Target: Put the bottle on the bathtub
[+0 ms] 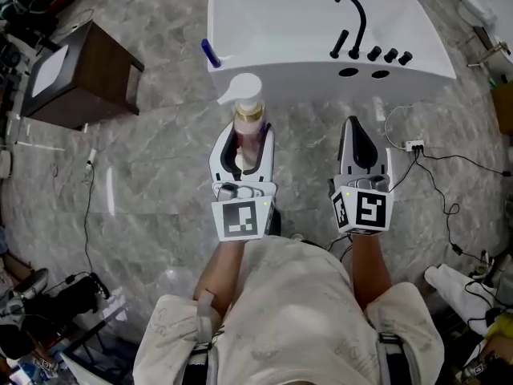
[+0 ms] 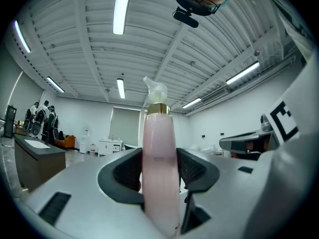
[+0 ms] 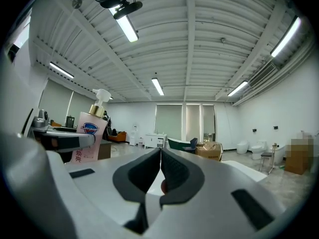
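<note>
A pink pump bottle (image 1: 248,127) with a white pump head and gold collar stands upright between the jaws of my left gripper (image 1: 243,157), which is shut on its body. In the left gripper view the bottle (image 2: 159,168) fills the middle between the dark pads. From the right gripper view the bottle (image 3: 88,133) appears at the left, label facing. The white bathtub (image 1: 264,42) with a black faucet (image 1: 353,24) lies just ahead of both grippers. My right gripper (image 1: 357,147) is shut on nothing, jaws pressed together, beside the left one.
A dark wooden cabinet (image 1: 78,79) stands at the left. A blue item (image 1: 210,53) lies on the tub's left rim. Cables and a power strip (image 1: 414,145) trail on the marble floor at the right. Clutter lines the lower corners.
</note>
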